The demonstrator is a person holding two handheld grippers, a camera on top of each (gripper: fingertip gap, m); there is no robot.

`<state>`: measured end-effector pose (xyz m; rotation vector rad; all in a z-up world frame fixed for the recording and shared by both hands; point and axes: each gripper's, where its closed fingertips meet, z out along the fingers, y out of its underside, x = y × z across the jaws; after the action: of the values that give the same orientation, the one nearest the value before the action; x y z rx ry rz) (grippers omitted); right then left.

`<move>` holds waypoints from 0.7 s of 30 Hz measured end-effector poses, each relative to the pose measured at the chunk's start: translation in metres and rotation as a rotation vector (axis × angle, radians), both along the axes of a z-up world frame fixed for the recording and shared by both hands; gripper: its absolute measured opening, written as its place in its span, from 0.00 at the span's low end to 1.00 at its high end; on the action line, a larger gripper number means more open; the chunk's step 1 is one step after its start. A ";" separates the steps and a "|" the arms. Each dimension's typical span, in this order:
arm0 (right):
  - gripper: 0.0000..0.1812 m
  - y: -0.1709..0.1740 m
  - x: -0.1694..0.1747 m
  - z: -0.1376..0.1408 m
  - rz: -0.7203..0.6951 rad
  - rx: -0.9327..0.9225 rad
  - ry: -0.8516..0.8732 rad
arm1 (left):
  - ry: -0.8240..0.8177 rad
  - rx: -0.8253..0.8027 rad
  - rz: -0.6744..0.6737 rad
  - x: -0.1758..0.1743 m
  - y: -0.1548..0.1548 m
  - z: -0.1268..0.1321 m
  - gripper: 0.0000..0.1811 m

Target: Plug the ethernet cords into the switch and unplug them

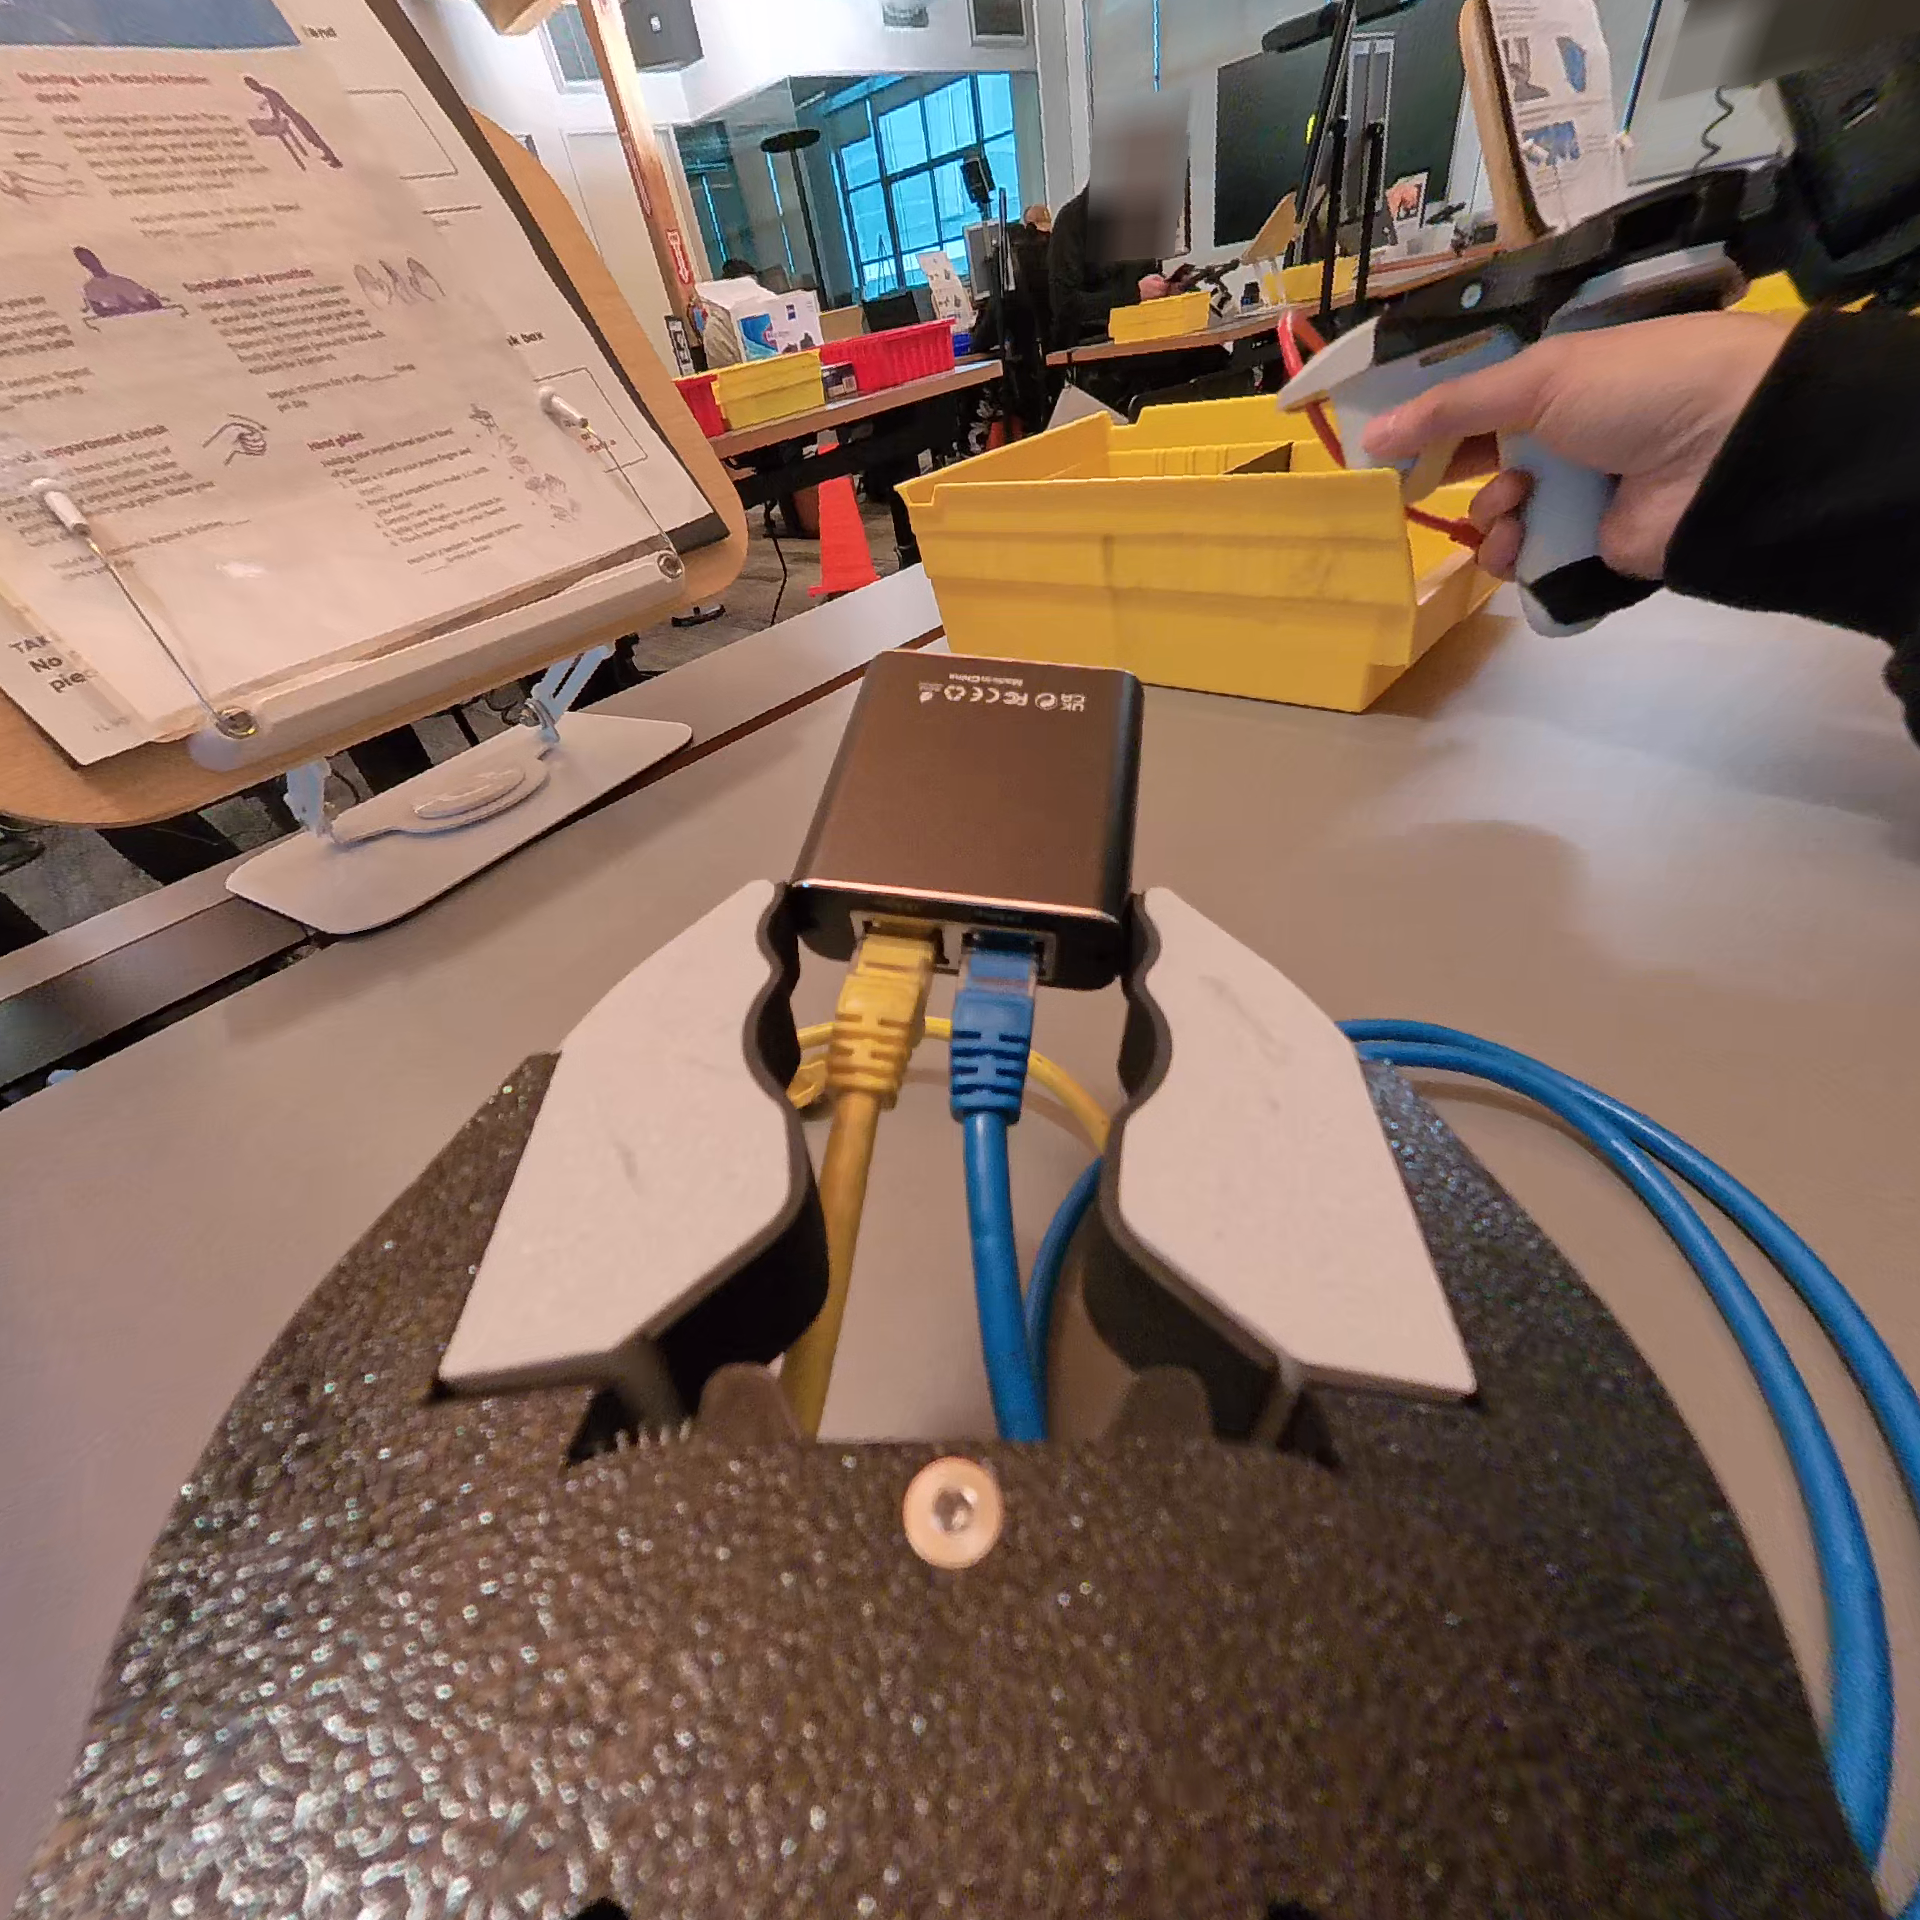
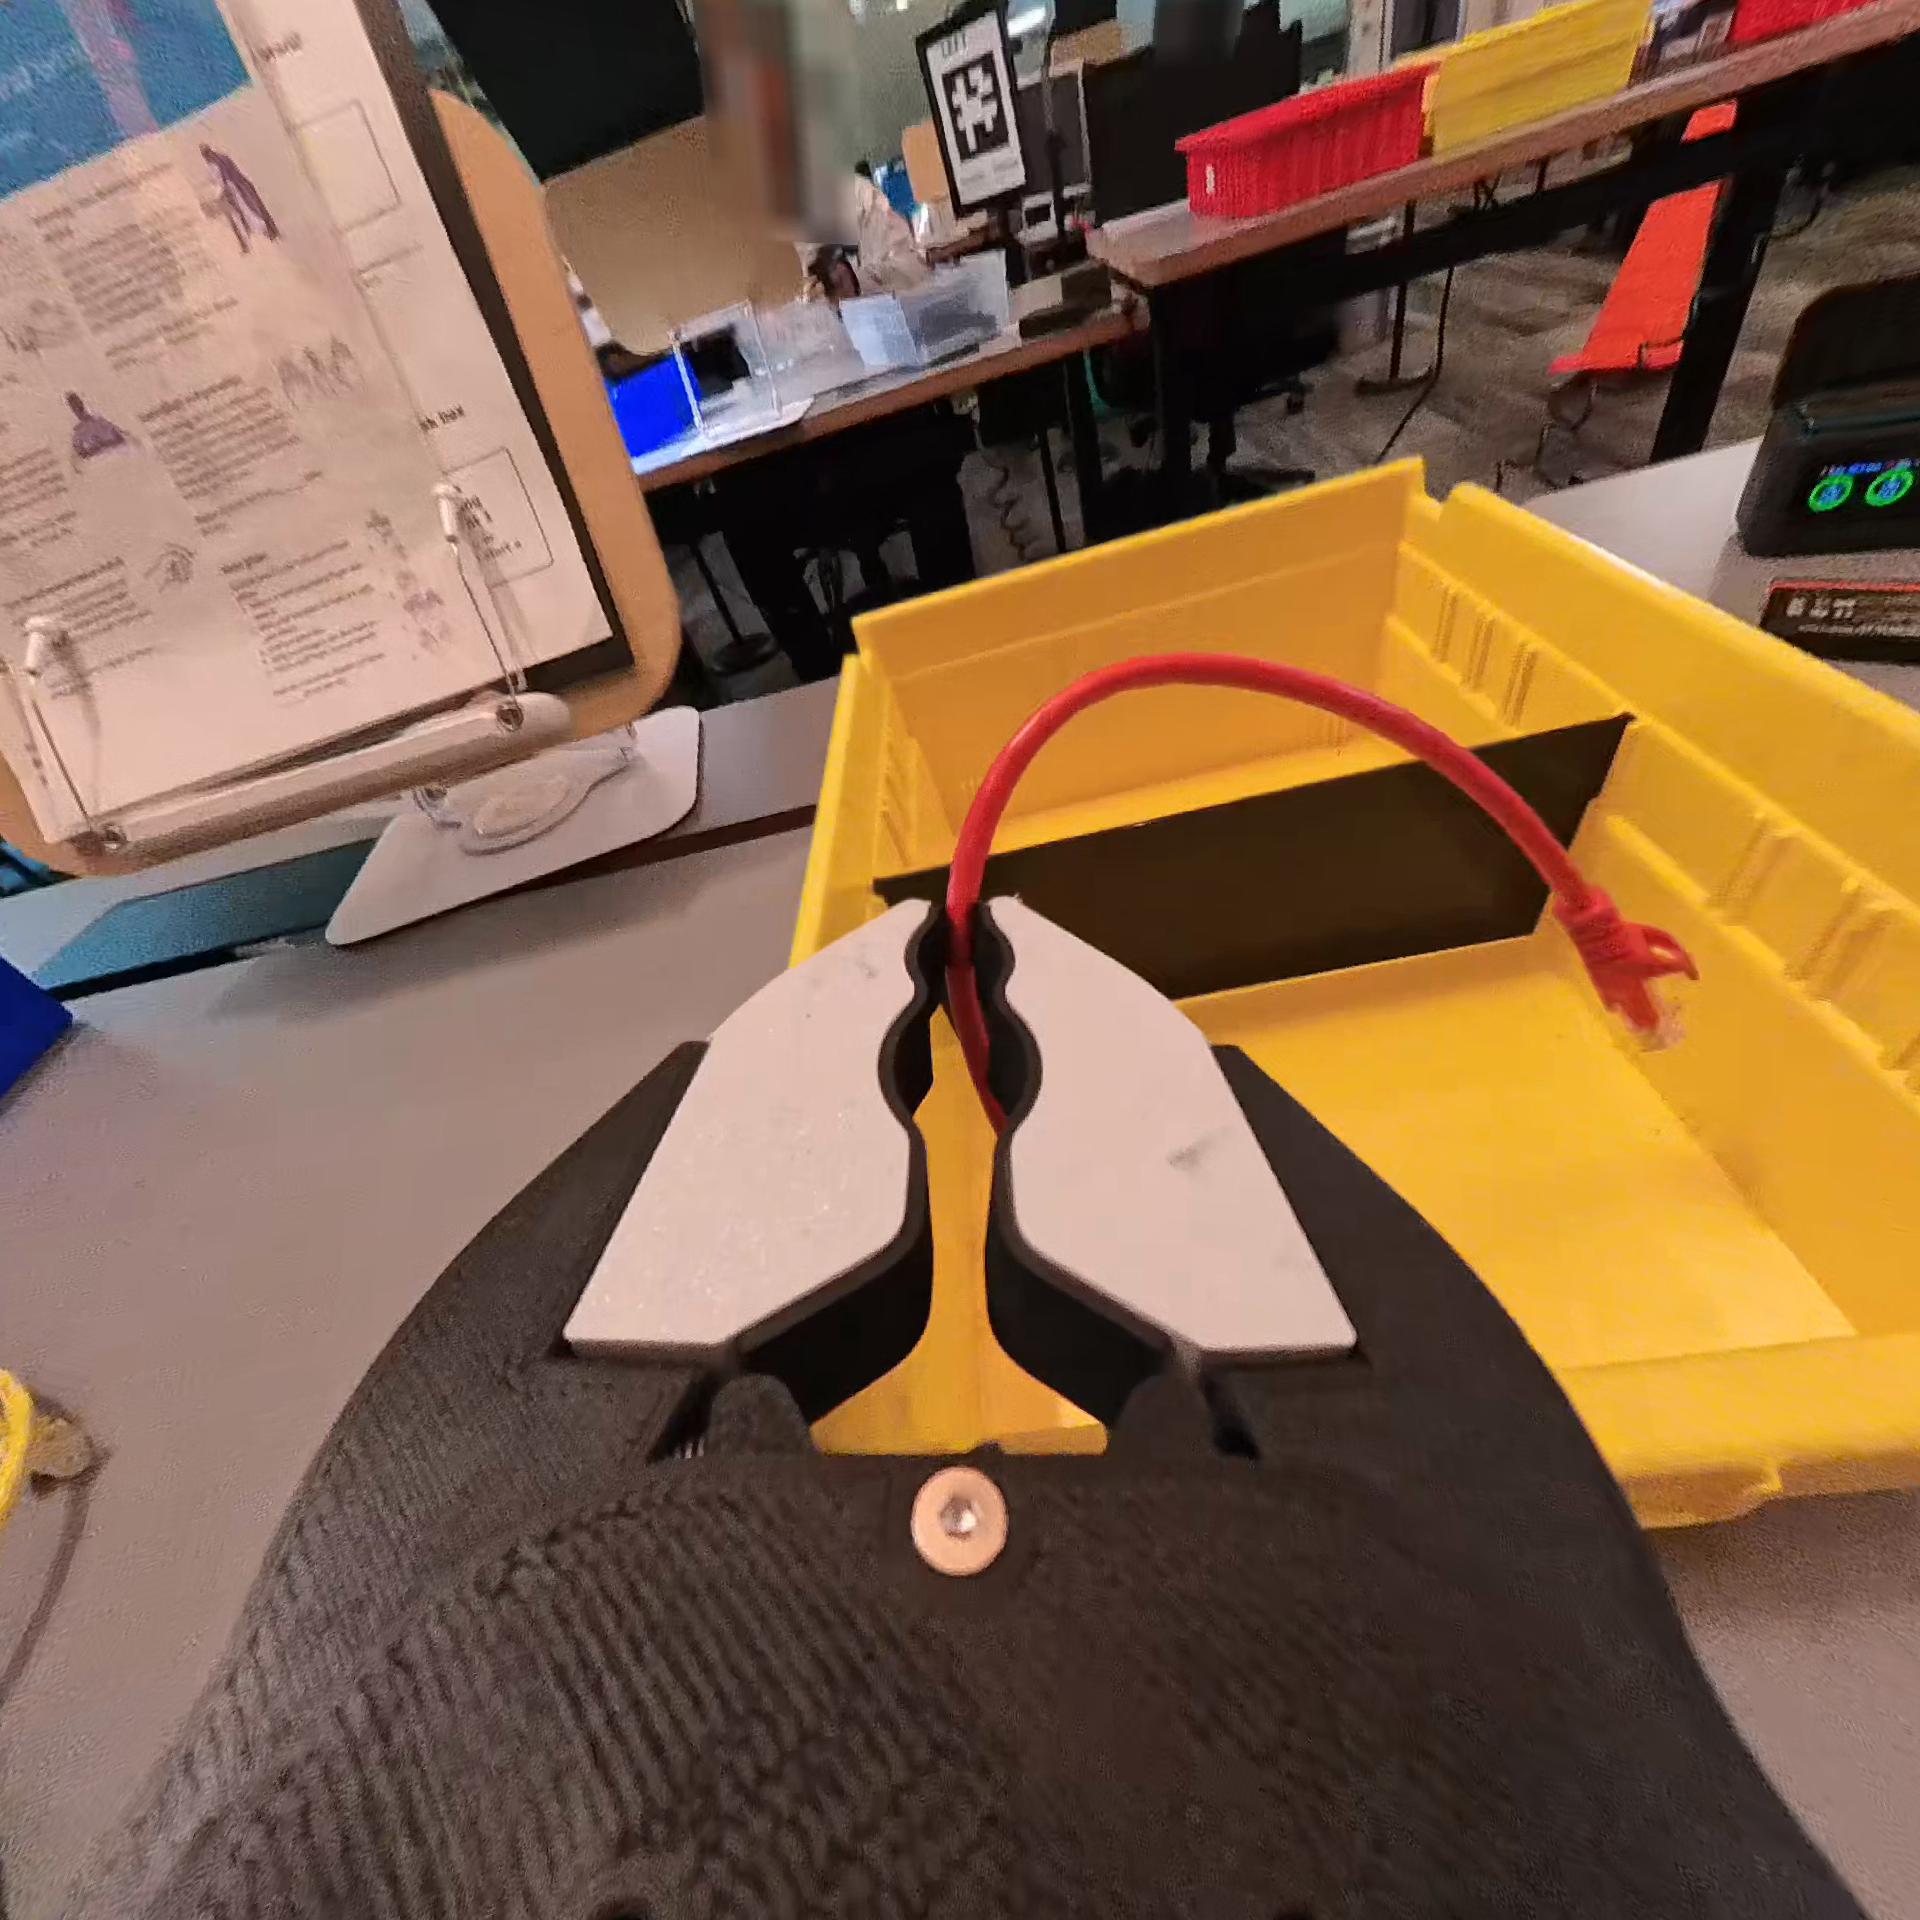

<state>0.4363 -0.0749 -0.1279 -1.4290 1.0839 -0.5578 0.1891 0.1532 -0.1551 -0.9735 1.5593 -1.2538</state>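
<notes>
The black switch (image 1: 971,790) lies on the grey table. A yellow ethernet cord (image 1: 883,997) and a blue ethernet cord (image 1: 997,1008) are plugged into its two near ports. My left gripper (image 1: 961,920) is shut on the switch, one finger on each side of its near end. My right gripper (image 2: 961,914) is shut on a short red ethernet cord (image 2: 1247,675) and holds it over the yellow bin (image 2: 1143,582). The cord arches up and its free plug (image 2: 1631,966) hangs over the bin. The right gripper also shows in the left wrist view (image 1: 1340,395), held by a hand.
A black divider (image 2: 1299,862) crosses the bin. A document stand with printed sheets (image 1: 312,364) stands at the far left. A black device with green lights (image 2: 1839,457) sits at the far right. Blue cable loops (image 1: 1662,1195) lie on the table at right.
</notes>
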 end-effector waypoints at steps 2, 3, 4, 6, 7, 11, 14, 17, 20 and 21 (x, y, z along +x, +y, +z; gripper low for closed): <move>0.03 0.003 0.003 -0.013 0.047 -0.027 0.066 | 0.001 0.000 0.000 0.000 0.000 0.000 0.33; 0.06 0.004 0.004 -0.018 0.074 -0.041 0.093 | 0.001 0.002 0.000 0.000 0.000 0.000 0.33; 0.12 0.004 0.005 -0.021 0.093 -0.058 0.109 | 0.000 0.004 -0.002 0.000 -0.001 0.000 0.33; 0.24 -0.003 0.005 -0.020 0.103 -0.091 0.127 | -0.001 0.002 -0.007 -0.001 -0.001 0.000 0.33; 0.28 -0.007 0.002 -0.015 0.104 -0.101 0.119 | -0.001 -0.001 -0.011 -0.001 -0.001 0.000 0.33; 0.41 -0.014 -0.028 0.014 0.149 -0.139 0.074 | 0.011 -0.021 -0.058 -0.002 -0.005 0.000 0.33; 0.44 0.020 -0.083 0.035 0.363 -0.152 -0.011 | 0.021 -0.039 -0.145 -0.006 -0.012 0.001 0.33; 0.46 0.087 -0.185 0.034 0.883 -0.077 -0.069 | 0.022 -0.052 -0.322 -0.019 -0.027 0.007 0.33; 0.48 0.127 -0.260 0.006 1.206 -0.189 -0.204 | 0.061 -0.012 -0.533 -0.041 -0.042 0.010 0.33; 0.52 0.136 -0.276 -0.004 1.261 -0.253 -0.256 | 0.091 0.017 -0.601 -0.051 -0.047 0.008 0.33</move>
<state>0.1602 0.0613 -0.1319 -1.8623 -0.2072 0.0663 0.1383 0.1061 -0.1468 -0.5651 2.0171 -1.6092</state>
